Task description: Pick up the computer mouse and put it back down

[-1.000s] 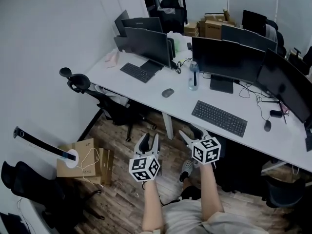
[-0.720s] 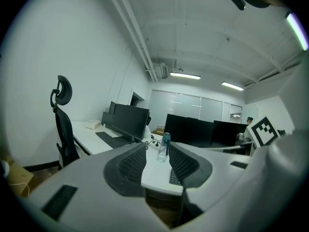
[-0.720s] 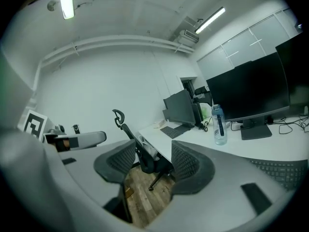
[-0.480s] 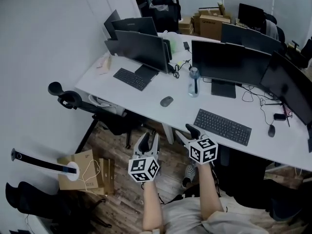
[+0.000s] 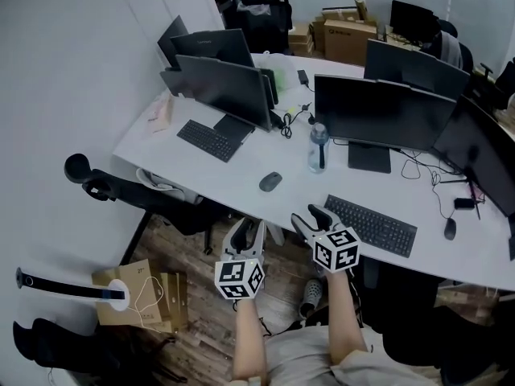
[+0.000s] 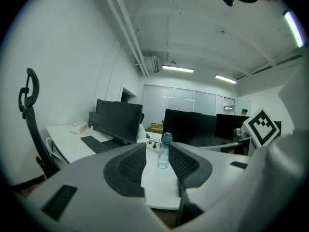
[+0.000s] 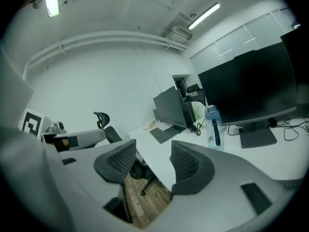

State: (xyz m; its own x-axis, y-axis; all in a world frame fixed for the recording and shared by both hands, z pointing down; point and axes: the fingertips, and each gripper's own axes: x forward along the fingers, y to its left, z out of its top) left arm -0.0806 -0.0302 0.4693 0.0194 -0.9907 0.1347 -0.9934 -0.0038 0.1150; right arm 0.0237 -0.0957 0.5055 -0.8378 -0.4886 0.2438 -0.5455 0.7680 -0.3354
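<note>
Grey and small, the mouse (image 5: 270, 182) lies on the white desk (image 5: 233, 175), near the front edge and touched by nothing. It sits left of a clear water bottle (image 5: 318, 147), which stands upright in front of a dark monitor (image 5: 372, 112). One black keyboard (image 5: 208, 140) lies further back to the mouse's left, and another keyboard (image 5: 371, 225) lies to its right, close to the desk's front edge.

Both claws are held out in front of the desk, over the wooden floor (image 5: 201, 256), well short of the mouse. The left claw (image 5: 245, 233) has its jaws partly spread and pinches nothing; its own view shows only the far-off bottle through the gap. The right claw (image 5: 315, 218) is spread wider and is likewise empty, with the desk's edge and the floor showing between its jaws. In the head view its tips reach the desk's front edge, just beside the nearer keyboard.

A black office chair (image 5: 105, 185) stands at the desk's left end, and a cardboard box (image 5: 149, 280) sits on the floor.
</note>
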